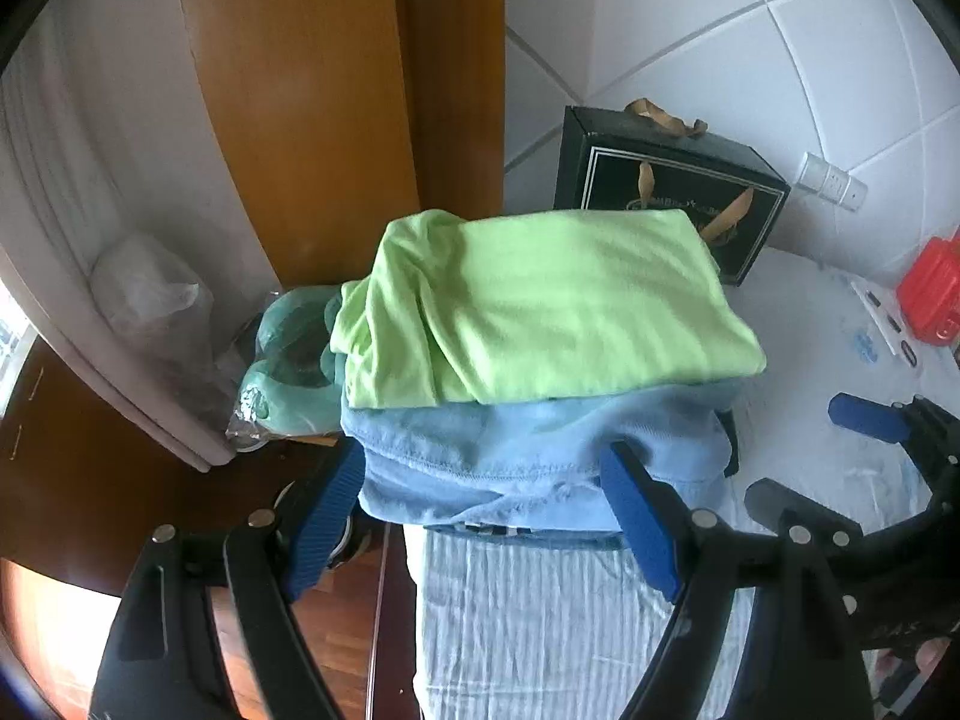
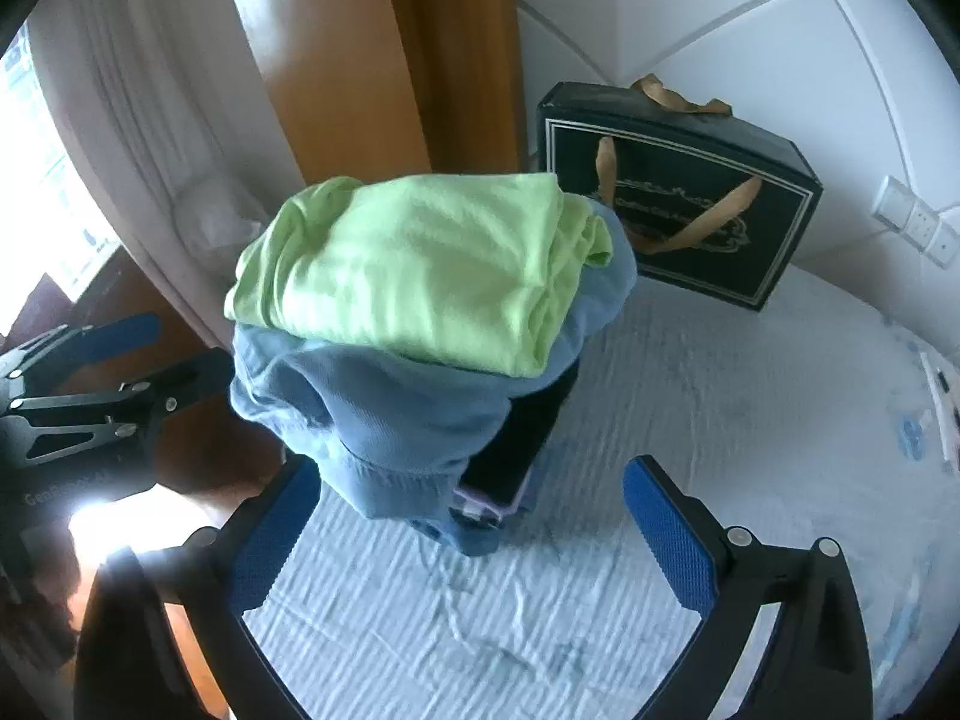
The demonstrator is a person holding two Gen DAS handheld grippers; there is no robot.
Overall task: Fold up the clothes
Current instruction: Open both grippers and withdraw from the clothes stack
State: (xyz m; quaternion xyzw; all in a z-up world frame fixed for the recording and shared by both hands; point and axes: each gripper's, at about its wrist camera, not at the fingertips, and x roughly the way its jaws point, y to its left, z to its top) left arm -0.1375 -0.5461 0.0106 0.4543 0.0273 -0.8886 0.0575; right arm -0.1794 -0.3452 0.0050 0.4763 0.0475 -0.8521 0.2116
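A folded lime-green garment point(image 1: 540, 306) lies on top of a folded light-blue garment point(image 1: 528, 462), on a stack with dark clothes beneath. The stack stands at the edge of a bed with a pale striped cover point(image 1: 540, 624). My left gripper point(image 1: 486, 510) is open, its blue pads on either side of the blue garment's front edge, holding nothing. In the right wrist view the green garment point(image 2: 414, 276) tops the blue one point(image 2: 384, 420). My right gripper point(image 2: 480, 528) is open and empty just in front of the stack.
A dark gift box point(image 1: 672, 192) with gold ribbon stands behind the stack against the white tiled wall. A red object point(image 1: 930, 294) lies at the right. A wooden door frame point(image 1: 336, 96), curtain and a teal bagged item point(image 1: 288, 360) are left. Wooden floor lies below.
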